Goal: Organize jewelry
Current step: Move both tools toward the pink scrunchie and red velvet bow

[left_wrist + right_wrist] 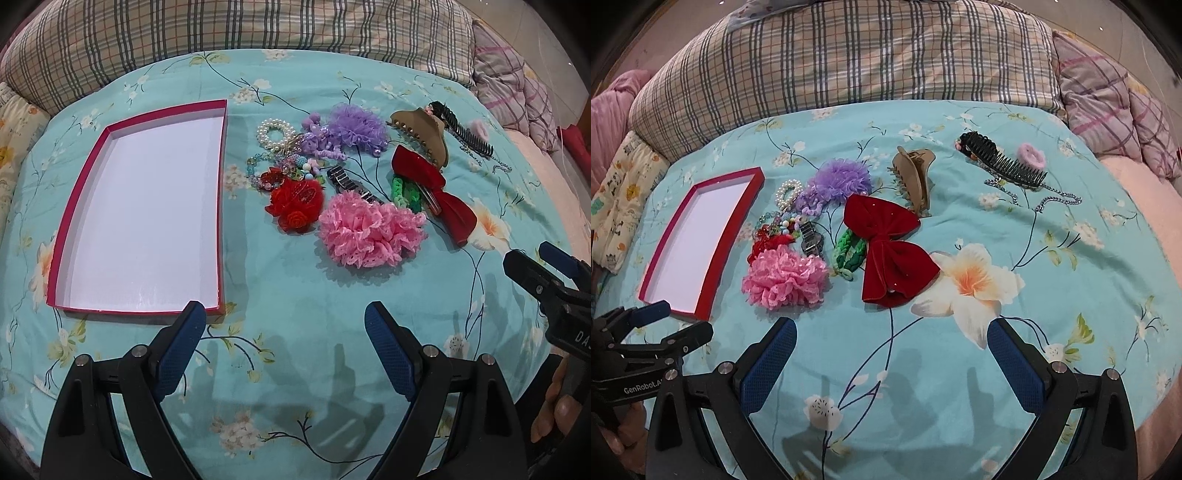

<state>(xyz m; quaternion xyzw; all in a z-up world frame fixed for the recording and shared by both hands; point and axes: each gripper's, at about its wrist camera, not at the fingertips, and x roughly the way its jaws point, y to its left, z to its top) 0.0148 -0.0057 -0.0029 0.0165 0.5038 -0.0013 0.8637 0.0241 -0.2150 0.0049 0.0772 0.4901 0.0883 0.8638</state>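
An empty red-rimmed box with a white floor (74, 206) (713, 275) lies on the teal floral bedspread at left. Right of it sits a pile of accessories: pink ruffled scrunchie (369, 230) (785, 278), purple scrunchie (356, 127) (838, 181), red velvet bow (436, 188) (890, 251), red flower clip (295, 205), pearl bracelet (275, 133) (788, 194), metal watch (349, 184) (812, 240), green braided band (406, 192) (849, 253), tan claw clip (424, 133) (914, 177), black comb (1008, 160). My left gripper (285, 325) is open and empty, short of the pile. My right gripper (892, 341) is open and empty, near the bow.
A plaid pillow (849, 59) and a pink checked pillow (1108, 110) line the far edge of the bed. A silver chain (1052, 201) and a small pink scrunchie (1032, 153) lie by the comb. Each gripper shows at the other view's edge (546, 280) (646, 332).
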